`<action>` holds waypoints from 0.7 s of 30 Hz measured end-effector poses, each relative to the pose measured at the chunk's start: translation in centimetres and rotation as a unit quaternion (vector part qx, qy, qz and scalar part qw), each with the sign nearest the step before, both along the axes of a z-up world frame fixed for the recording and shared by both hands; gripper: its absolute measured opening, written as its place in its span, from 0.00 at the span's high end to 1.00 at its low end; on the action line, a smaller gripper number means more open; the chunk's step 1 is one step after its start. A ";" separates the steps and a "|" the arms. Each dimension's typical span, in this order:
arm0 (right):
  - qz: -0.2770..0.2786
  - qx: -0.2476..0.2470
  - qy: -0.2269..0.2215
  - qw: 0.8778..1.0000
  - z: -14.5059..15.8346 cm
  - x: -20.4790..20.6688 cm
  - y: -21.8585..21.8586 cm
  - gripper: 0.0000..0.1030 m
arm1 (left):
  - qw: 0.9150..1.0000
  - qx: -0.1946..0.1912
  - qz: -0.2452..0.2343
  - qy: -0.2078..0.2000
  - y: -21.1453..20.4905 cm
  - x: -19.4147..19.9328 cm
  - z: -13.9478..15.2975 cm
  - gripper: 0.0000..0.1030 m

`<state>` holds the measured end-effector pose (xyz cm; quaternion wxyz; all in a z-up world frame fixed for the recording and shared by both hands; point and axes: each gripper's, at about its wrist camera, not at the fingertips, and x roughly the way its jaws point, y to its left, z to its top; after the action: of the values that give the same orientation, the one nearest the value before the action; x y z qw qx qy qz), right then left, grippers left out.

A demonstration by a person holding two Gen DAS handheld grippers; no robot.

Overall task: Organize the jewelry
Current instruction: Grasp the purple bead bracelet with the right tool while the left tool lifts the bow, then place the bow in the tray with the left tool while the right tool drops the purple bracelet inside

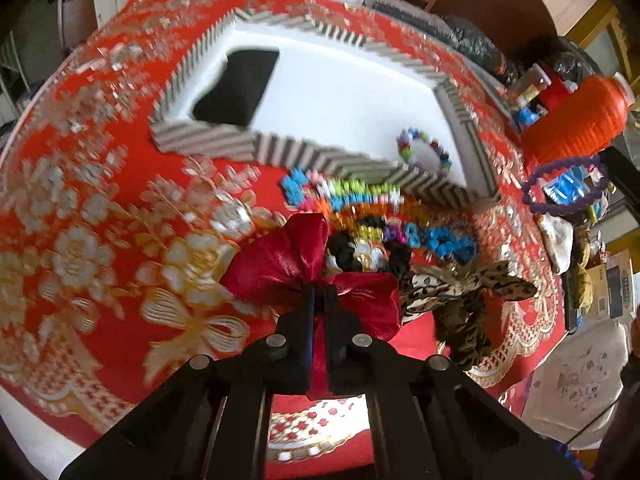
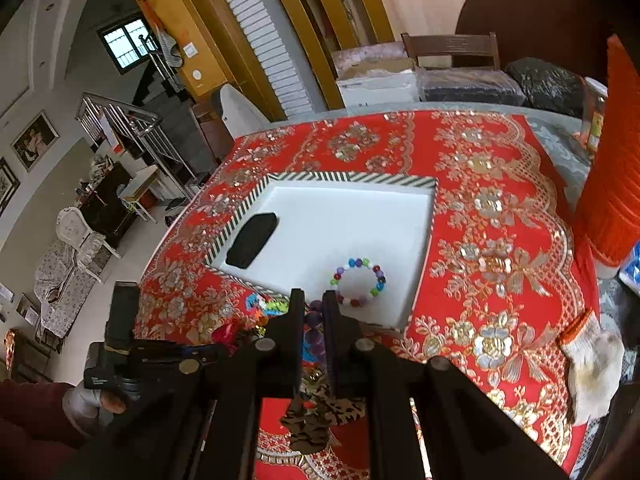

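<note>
Left gripper [image 1: 319, 294] jaws clenching red satin bow [image 1: 308, 276] above desk, beside bead pile [image 1: 372, 216]. Right gripper [image 2: 312, 304] jaws grasping purple bead bracelet [image 2: 316, 314] near striped tray [image 2: 416, 280]. Risking: thin satin slipping out, beads snagging pile.

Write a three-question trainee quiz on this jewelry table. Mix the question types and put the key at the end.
1. True or false: the black pouch lies inside the striped tray.
2. What is the left gripper shut on? A) a leopard scrunchie B) the red bow C) a blue bead string
3. Fill in: the right gripper is shut on a ___ bracelet.

Key: 1 true; 2 B; 3 purple.
</note>
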<state>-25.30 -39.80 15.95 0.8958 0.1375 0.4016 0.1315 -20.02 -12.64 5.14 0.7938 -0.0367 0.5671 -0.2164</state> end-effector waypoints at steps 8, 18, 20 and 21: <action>0.002 -0.007 -0.016 1.000 1.2 1.7 0.6 0.91 | 0.999 -0.005 0.014 -0.051 1.3 1.9 4.3 1.00; -0.021 -0.025 -0.009 0.999 0.9 5.9 -0.1 0.91 | 0.995 0.003 0.002 -0.103 -1.5 6.8 7.2 1.00; -0.025 -0.023 -0.001 0.999 0.5 6.9 -0.2 0.91 | 0.994 0.006 -0.004 -0.107 -2.3 7.8 7.3 1.00; -0.025 -0.025 0.002 0.999 0.3 7.3 -0.2 0.91 | 0.994 0.011 -0.007 -0.110 -2.7 8.3 7.3 1.00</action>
<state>-17.99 -39.96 16.28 0.9014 0.1251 0.4027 0.0981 -11.69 -15.36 12.39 0.8499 0.0001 0.4794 -0.2186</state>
